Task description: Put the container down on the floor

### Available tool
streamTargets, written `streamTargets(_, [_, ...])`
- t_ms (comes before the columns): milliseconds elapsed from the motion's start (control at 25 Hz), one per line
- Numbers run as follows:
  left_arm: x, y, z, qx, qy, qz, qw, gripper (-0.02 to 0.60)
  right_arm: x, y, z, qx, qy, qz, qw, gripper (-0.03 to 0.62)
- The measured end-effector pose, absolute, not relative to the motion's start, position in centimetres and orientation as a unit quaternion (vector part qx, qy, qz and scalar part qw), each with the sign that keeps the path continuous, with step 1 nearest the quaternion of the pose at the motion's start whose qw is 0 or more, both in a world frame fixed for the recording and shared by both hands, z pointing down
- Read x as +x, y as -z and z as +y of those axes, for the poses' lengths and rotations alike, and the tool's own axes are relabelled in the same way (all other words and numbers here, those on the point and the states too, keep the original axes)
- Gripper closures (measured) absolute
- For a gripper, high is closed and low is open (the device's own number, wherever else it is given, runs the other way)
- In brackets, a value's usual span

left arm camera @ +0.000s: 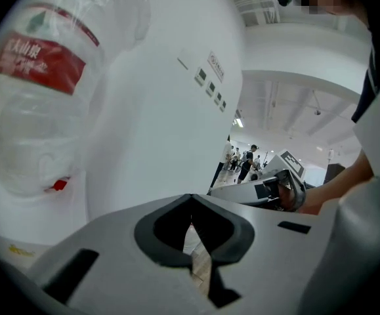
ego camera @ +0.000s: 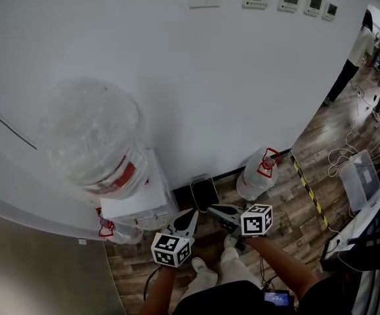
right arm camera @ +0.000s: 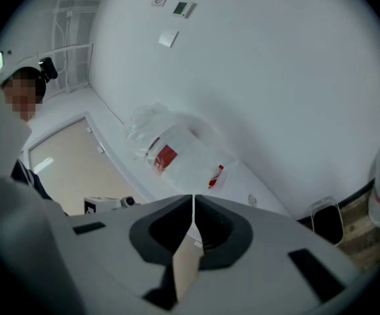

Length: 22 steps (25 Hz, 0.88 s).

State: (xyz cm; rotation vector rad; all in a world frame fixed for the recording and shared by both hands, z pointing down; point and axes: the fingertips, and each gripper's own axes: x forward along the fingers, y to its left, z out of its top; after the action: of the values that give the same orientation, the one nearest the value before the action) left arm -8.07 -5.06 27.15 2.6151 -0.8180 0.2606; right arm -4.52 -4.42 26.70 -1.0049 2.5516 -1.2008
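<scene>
Large clear plastic water jug with red label (ego camera: 94,136) sits inverted on a white dispenser (ego camera: 144,199) at ten o'clock, neck hidden. Left claw (ego camera: 190,215) and right claw (ego camera: 214,210), six o'clock, closed, empty, near level.

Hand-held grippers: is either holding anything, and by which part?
Nothing is held. The left hand-held gripper and the right hand-held gripper are both shut and empty.

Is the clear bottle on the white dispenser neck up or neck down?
Neck down: the bottle shows its rounded base uppermost, with its narrow end seated in the dispenser.
</scene>
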Motion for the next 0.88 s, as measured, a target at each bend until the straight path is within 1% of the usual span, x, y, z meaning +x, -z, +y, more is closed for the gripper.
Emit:
streamTargets(200, [-9.5,-24.5,-4.1,0.938,-0.079,-0.284,0.183,0.563,-5.7,-23.6,-3.5,-0.333,0.348,0.875,0.044,0.560])
streamTargets(360, [-9.4,-22.6,-4.0,0.940,-0.073,-0.288,0.167,0.563,-5.4,-21.3,-3.0,-0.338,0.309,0.888,0.031,0.560])
streamTargets(560, [-7.3,-20.1,-3.6,0.940,-0.062,-0.297,0.154,0.563,-2.8,-18.6,-2.5,-0.356,0.265,0.896,0.028,0.560])
streamTargets(880, [-2.5,-16.1,-0.9,0.939,-0.045,-0.317,0.123,0.563,1.7,-14.9,0.3,-0.344,0.242,0.907,0.037,0.560])
